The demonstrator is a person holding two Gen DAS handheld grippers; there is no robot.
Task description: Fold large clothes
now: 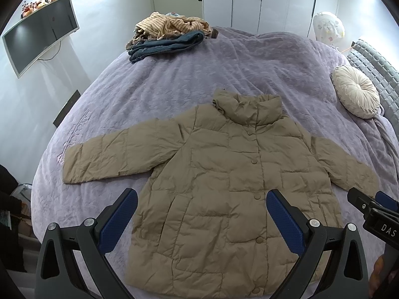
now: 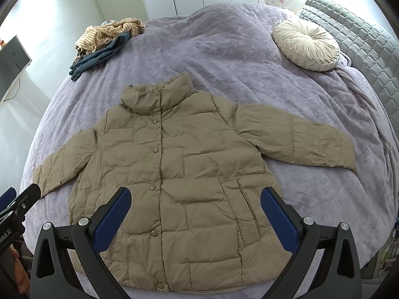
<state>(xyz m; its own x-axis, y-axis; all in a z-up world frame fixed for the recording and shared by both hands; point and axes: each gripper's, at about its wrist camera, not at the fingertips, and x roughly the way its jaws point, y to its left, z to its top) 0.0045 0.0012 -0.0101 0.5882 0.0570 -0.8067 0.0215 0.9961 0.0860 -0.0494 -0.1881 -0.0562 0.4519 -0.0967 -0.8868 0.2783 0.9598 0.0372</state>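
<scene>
A tan quilted puffer jacket [image 1: 219, 174] lies flat and buttoned on a lilac bed cover [image 1: 174, 79], collar away from me, both sleeves spread out to the sides. It also shows in the right wrist view [image 2: 189, 174]. My left gripper [image 1: 202, 219] is open and empty, held above the jacket's lower hem. My right gripper [image 2: 195, 216] is open and empty too, above the hem a little to the right. The right gripper's tip shows at the right edge of the left wrist view [image 1: 369, 204].
A heap of striped and blue clothes [image 1: 169, 37] lies at the far left of the bed. A round cream cushion [image 1: 356, 91] lies at the right by a grey quilted headboard [image 2: 361, 39]. A wall-mounted screen [image 1: 40, 35] hangs left. White wardrobe doors [image 1: 261, 0] stand behind.
</scene>
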